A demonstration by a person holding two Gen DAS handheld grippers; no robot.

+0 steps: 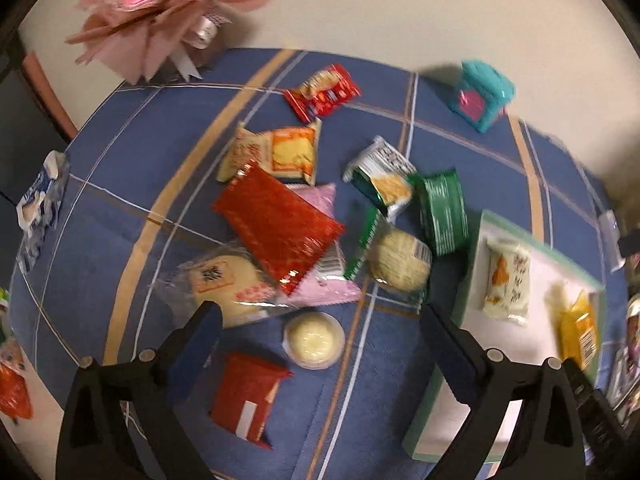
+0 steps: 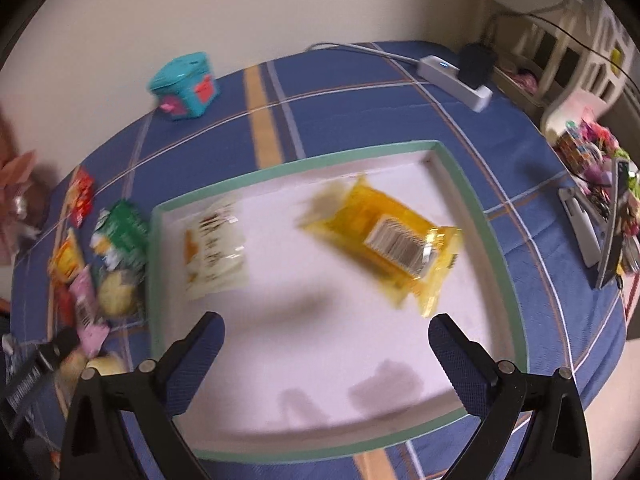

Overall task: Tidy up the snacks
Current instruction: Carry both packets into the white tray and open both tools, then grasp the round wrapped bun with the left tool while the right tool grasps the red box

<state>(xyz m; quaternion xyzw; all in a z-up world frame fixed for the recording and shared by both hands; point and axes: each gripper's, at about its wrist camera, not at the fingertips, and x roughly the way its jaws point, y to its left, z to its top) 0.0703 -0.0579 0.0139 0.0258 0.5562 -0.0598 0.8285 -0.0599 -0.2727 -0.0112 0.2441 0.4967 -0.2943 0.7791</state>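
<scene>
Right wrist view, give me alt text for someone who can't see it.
A green-rimmed tray holds a yellow snack packet and a white snack packet; the open, empty right tool hovers above it, over a blue plaid tablecloth.

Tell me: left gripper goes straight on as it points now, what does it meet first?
Probably the round pale snack cup, sitting between the open jaws of the left gripper; the red packet lies just nearer. Blur and fisheye leave depth unclear.

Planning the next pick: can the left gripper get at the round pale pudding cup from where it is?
Probably yes: the left gripper is open, the pudding cup lies between its fingers, nothing covering it.
</scene>
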